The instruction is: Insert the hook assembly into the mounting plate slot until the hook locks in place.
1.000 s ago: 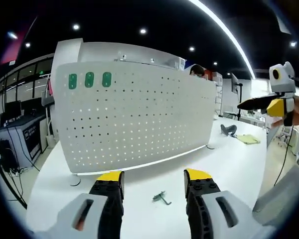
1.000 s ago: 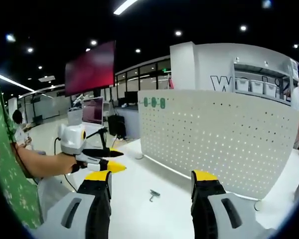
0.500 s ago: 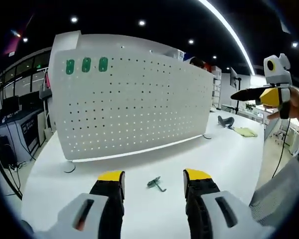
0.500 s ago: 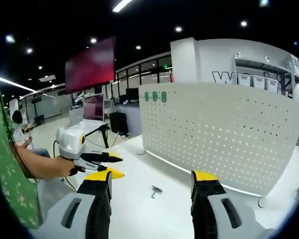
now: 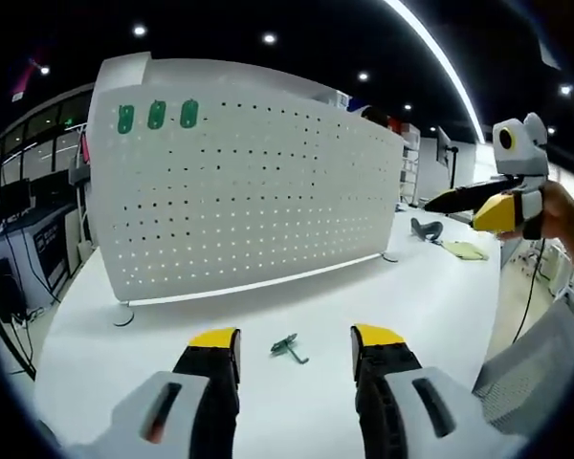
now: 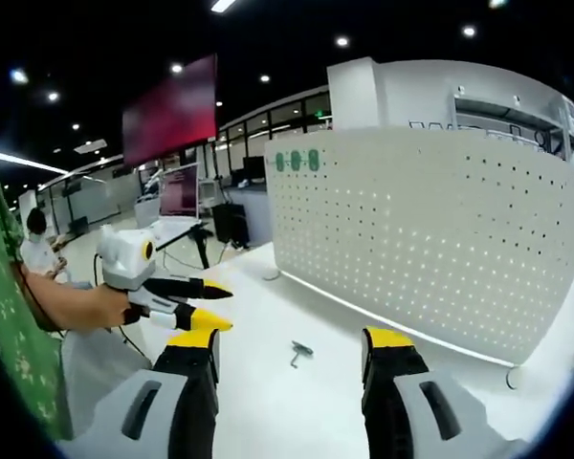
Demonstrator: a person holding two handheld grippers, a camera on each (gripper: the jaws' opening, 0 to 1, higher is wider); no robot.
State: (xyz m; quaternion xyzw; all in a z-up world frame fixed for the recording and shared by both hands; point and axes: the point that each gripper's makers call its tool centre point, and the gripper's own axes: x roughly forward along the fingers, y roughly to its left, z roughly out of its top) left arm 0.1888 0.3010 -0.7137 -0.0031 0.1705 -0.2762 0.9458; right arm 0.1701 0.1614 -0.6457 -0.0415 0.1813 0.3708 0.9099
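In the left gripper view the left gripper (image 5: 295, 346) holds its yellow-tipped jaws apart and empty over the white counter (image 5: 411, 296). The small green-grey metal hook assembly (image 5: 286, 347) lies flat on the counter, in front of the upright white perforated mounting plate (image 5: 239, 191) and apart from it. The right gripper (image 6: 287, 344), jaws likewise apart and empty, hangs beside the hook assembly, farther from the plate.

Smooth white worktop (image 5: 430, 306), faintly glossy under the ceiling lights. Matt white perforated mounting plate (image 5: 249, 191), likely painted metal. Small grey-green hook assembly (image 5: 285, 347), dull metal by its look. Hand-held gripper (image 5: 295, 349) with matt yellow-and-black plastic jaws.
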